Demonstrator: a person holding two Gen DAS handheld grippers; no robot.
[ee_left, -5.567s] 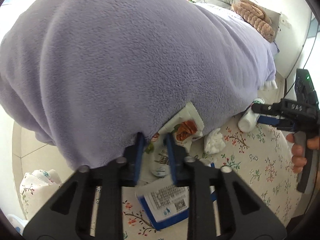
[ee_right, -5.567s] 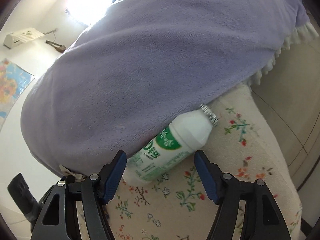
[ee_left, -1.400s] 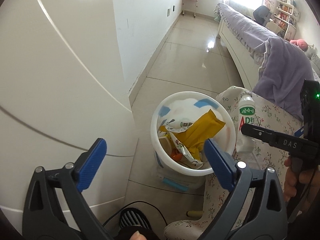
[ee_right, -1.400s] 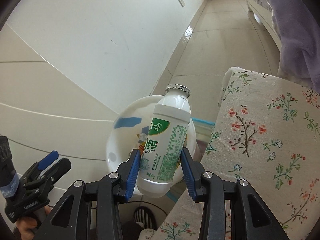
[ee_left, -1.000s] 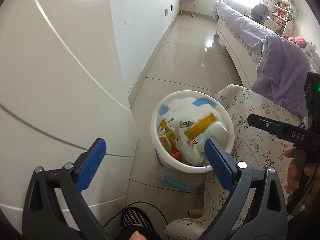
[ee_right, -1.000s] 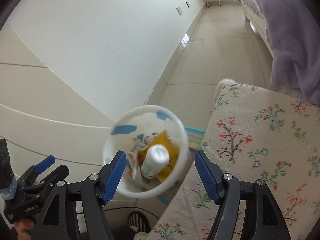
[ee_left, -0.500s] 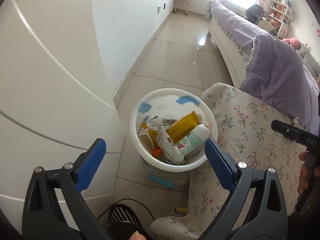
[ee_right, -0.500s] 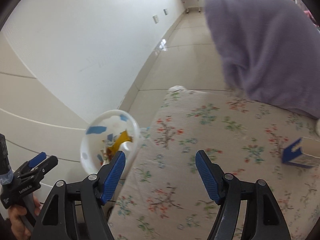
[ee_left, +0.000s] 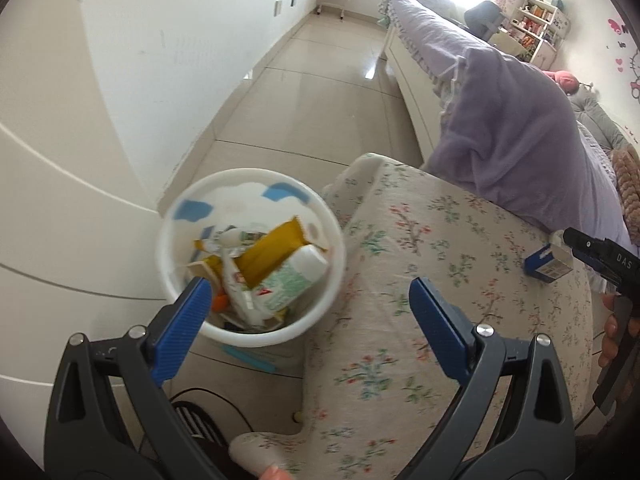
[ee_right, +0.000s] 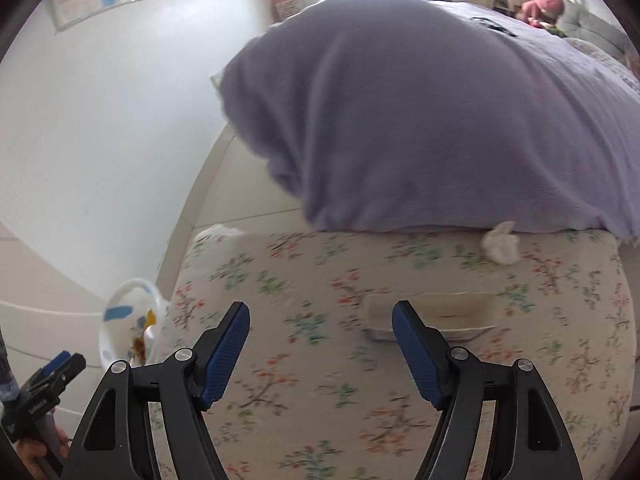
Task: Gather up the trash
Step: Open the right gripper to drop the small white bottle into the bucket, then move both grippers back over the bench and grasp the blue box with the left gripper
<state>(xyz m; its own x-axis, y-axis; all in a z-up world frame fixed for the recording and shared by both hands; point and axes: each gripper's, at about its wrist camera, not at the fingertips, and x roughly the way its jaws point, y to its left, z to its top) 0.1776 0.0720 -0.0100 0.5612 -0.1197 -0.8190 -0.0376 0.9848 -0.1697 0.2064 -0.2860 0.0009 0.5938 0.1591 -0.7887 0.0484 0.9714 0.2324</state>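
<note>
The white bin (ee_left: 176, 216) stands on the floor beside the floral-covered bed end (ee_left: 400, 352). In it lie the white-and-green bottle (ee_left: 292, 276), a yellow wrapper (ee_left: 272, 248) and other wrappers. My left gripper (ee_left: 308, 286) hangs open above the bin's right rim, holding nothing. My right gripper (ee_right: 320, 310) is open and empty over the floral cover (ee_right: 320, 272). Just past its right finger lies a blurred flat box (ee_right: 432, 316); a crumpled white tissue (ee_right: 500, 248) sits at the blanket's edge. The blue-and-white box (ee_left: 548, 262) shows by the right gripper (ee_left: 576, 240).
A purple blanket (ee_right: 420, 120) is heaped over the bed behind the floral cover. White cupboard fronts (ee_left: 60, 200) and a wall (ee_left: 180, 60) flank the bin on the left. A black ribbed object (ee_left: 196, 420) with a cable sits on the tiled floor (ee_left: 320, 100) below the bin.
The bottle left my right gripper and now lies in the bin. The right gripper swung right, away from the bin and over the floral cover. The left gripper drifted right.
</note>
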